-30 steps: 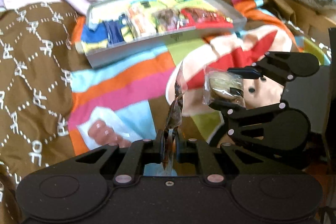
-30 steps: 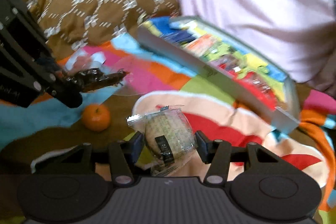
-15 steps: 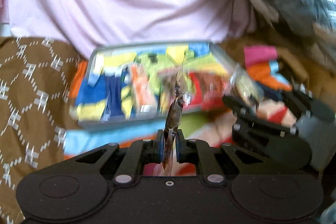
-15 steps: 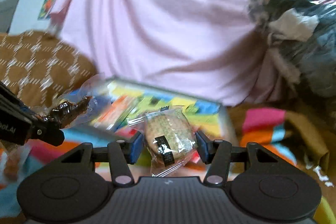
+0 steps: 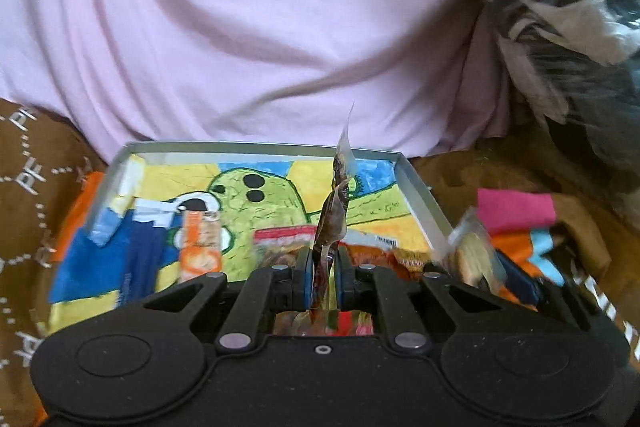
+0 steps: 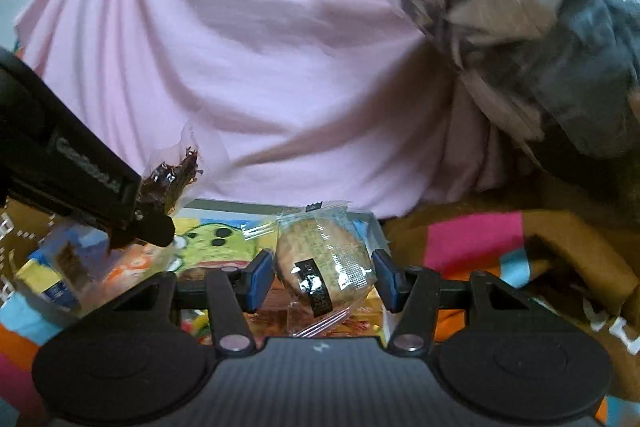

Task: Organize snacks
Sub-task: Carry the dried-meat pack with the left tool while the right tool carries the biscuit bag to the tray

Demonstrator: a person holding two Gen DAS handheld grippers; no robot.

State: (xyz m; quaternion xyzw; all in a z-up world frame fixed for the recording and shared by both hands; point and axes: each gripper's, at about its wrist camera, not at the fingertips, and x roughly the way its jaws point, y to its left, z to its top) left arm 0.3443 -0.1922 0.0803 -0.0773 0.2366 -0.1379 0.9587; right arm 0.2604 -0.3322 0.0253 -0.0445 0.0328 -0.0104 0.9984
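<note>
Bedding in bright stripes and a brown patterned blanket (image 5: pixel 28 211) carry the scene, and we go from our tools outward. Nearest us, the left gripper (image 5: pixel 322 269) is pinched tight on a thin dark snack (image 5: pixel 334 223) in clear wrap, its long axis standing upright between the pads. The right gripper (image 6: pixel 324 273) is clamped across a round wrapped cookie (image 6: pixel 326 261), jaws partly spread by its width. Just ahead and below both lies the grey tray (image 5: pixel 416 193), its floor a green cartoon drawing, with an orange packet (image 5: pixel 200 247) and other snacks already inside. We judge the left load sits over the tray's middle, while the cookie hangs near its right wall, so the left hand looks better placed to drop first. Beyond the tray rises pink cloth (image 5: pixel 240 27), with a grey crumpled bundle (image 5: pixel 560 7) to its right. The tray's near edge is hidden behind our grippers, and blur smears the packets' labels.
</note>
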